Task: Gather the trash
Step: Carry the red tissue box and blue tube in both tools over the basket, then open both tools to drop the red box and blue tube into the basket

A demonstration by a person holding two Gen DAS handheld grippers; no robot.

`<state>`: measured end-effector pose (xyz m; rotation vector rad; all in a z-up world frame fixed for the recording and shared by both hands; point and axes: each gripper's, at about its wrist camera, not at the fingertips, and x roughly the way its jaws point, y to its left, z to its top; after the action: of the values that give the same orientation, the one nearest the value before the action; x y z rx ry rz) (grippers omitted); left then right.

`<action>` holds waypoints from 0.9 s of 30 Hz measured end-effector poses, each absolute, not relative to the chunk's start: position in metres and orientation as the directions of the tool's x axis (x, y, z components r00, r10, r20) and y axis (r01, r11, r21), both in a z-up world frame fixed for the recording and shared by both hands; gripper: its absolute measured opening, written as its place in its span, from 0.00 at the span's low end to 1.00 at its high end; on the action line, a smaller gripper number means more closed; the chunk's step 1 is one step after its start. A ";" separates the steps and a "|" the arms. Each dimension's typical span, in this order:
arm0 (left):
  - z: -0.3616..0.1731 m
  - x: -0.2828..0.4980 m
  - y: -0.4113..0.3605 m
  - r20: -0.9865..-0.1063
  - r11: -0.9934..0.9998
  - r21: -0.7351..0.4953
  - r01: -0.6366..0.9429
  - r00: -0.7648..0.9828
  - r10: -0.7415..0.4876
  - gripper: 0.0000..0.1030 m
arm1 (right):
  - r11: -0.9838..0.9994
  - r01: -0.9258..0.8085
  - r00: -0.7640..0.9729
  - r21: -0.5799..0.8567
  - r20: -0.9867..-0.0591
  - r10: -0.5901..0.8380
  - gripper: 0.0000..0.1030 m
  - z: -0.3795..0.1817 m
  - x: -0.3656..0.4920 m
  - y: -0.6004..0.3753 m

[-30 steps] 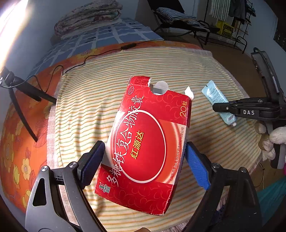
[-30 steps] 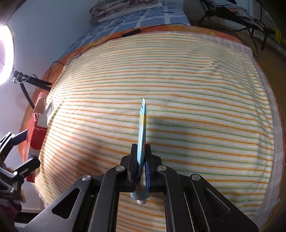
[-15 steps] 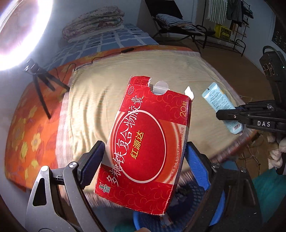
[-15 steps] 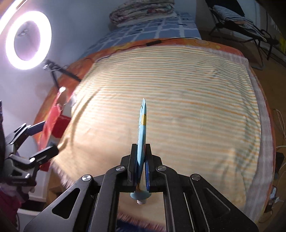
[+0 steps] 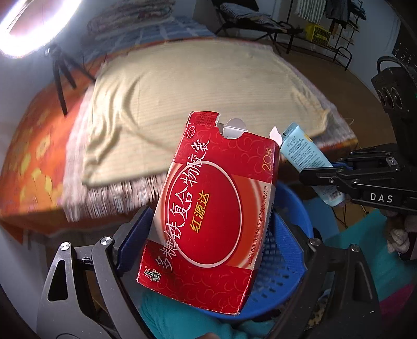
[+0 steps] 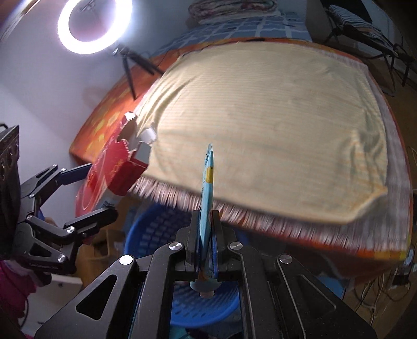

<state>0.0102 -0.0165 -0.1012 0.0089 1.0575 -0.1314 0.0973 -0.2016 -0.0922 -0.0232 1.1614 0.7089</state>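
My left gripper [image 5: 208, 234] is shut on a red cardboard medicine box [image 5: 211, 208] with a torn top flap, held upright above a blue slotted basket [image 5: 281, 263]. My right gripper [image 6: 206, 229] is shut on a light blue squeeze tube [image 6: 207, 193], cap toward the camera, above the same basket [image 6: 156, 234]. In the left wrist view the right gripper [image 5: 323, 172] and the tube [image 5: 305, 153] show at the right. In the right wrist view the left gripper [image 6: 86, 187] and the red box [image 6: 112, 169] show at the left.
A bed with a striped yellow cloth [image 5: 208, 86] over an orange flowered sheet [image 5: 31, 146] lies beyond the basket; its fringed edge is just past my grippers. A lit ring light [image 6: 93, 23] on a tripod stands at the left. Folding chairs and racks stand behind.
Both grippers have pulled back from over the bed and dropped past its edge. The blue basket has come into view under the red box and the tube.
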 end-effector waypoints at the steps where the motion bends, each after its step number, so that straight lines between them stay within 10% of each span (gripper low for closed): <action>1: -0.108 0.006 -0.016 -0.875 0.992 -0.060 0.108 0.473 -0.104 0.89 | 0.784 -0.523 0.202 0.335 -0.845 0.495 0.05 -0.095 0.092 -0.200; 27: -0.194 -0.021 -0.005 -0.946 0.993 -0.109 0.042 0.303 -0.116 0.90 | 0.815 -0.508 0.091 0.279 -0.924 0.372 0.05 -0.178 0.045 -0.168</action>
<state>-0.0207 -0.0048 -0.1937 -0.0672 1.2584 -0.1053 0.0447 -0.1675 -0.1779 -0.1231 1.3281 0.6560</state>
